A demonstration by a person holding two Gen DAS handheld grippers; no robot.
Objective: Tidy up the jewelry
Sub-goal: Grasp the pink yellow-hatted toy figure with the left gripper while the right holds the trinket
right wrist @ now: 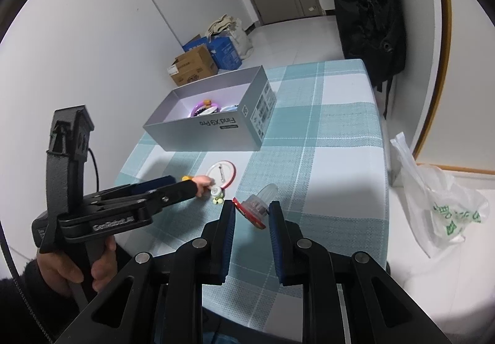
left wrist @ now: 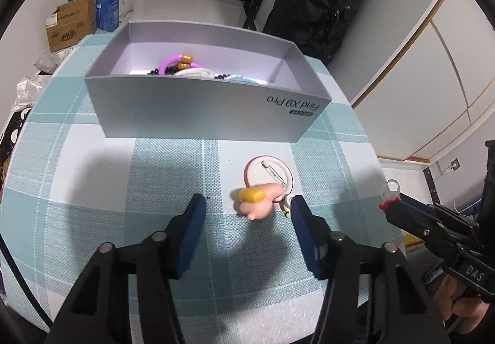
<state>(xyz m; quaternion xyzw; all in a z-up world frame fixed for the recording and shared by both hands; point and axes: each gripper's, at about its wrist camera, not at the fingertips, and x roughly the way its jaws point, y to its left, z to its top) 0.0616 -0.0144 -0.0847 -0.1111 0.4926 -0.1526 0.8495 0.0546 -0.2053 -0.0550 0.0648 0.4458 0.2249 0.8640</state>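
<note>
Left claw [left wrist: 249, 214] spread wide, pink toy figure [left wrist: 256, 201] lying between its tips, nothing pinched. Right claw [right wrist: 251, 214] half spread around a red-and-clear trinket [right wrist: 258, 205], contact unclear. White round badge [left wrist: 268, 174] just above the toy. Gray box [left wrist: 198, 109] upper center reads "Find X9 Pro", holds purple ring [left wrist: 173, 61] and beads. Bare checked tabletop [left wrist: 102, 177] at left.
</note>
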